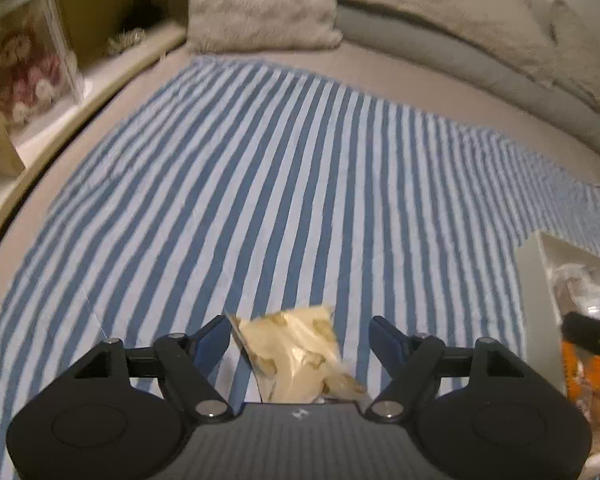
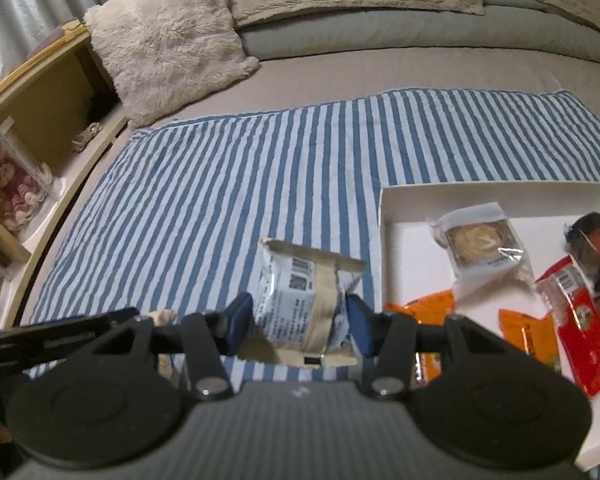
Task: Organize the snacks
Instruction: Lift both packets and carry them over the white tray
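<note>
While the left gripper (image 1: 300, 340) hangs with jaws spread wide around a pale yellow snack bag (image 1: 296, 356) on the striped cloth (image 1: 260, 184), the right gripper (image 2: 298, 320) pinches a grey-white packet (image 2: 300, 300) between its blue pads. At three o'clock from it, the white box (image 2: 404, 248) holds several wrapped snacks.
</note>
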The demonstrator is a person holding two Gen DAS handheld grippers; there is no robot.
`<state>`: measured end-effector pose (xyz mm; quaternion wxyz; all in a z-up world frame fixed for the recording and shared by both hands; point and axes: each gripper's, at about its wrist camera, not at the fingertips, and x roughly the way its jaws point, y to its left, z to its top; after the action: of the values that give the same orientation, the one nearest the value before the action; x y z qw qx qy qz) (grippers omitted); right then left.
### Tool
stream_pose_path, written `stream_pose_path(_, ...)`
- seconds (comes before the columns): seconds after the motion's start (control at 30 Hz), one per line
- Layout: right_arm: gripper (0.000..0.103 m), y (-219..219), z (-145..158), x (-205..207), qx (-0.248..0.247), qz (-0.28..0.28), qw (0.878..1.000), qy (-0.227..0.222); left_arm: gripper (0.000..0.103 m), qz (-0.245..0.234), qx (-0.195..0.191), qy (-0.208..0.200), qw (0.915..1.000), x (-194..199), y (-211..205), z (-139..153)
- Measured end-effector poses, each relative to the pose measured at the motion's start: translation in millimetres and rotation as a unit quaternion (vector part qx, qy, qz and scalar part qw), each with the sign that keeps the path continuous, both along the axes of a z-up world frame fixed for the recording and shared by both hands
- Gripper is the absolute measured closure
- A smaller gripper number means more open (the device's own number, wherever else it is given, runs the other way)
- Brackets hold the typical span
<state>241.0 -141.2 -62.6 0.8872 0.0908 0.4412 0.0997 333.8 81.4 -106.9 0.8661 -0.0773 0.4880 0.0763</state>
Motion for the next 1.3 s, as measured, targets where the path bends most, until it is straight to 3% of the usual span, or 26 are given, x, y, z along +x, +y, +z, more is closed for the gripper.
stream_pose_path(0.17, 0.046, 0, 2, 0, -0.001, 0.004, 1.000, -0.004, 0.028, 0.011, 0.008, 0.032, 0.9994, 11, 0, -21)
stream_pose_path(0.3, 0.046, -1, 0, 1, -0.002, 0.003, 1.000, -0.002, 0.047, 0.017, 0.004, 0.056, 0.9983, 16, 1, -33)
stream_pose_path(0.43, 0.046, 2, 1, 3, -0.002, 0.006, 1.000, -0.002, 0.053, 0.009, 0.013, 0.038, 0.9992, 18, -3, -25)
stream_pose_path(0.83, 0.046, -6, 14, -13, -0.012, 0.029, 0.999, -0.027, 0.053, -0.039, 0.033, -0.040, 0.9979, -14, -28, 33)
stream_pose_path(1.3, 0.046, -81, 36, -52, -0.012, 0.000, 0.998, -0.058, 0.053, -0.078, -0.011, -0.100, 0.9918, -39, -85, 72)
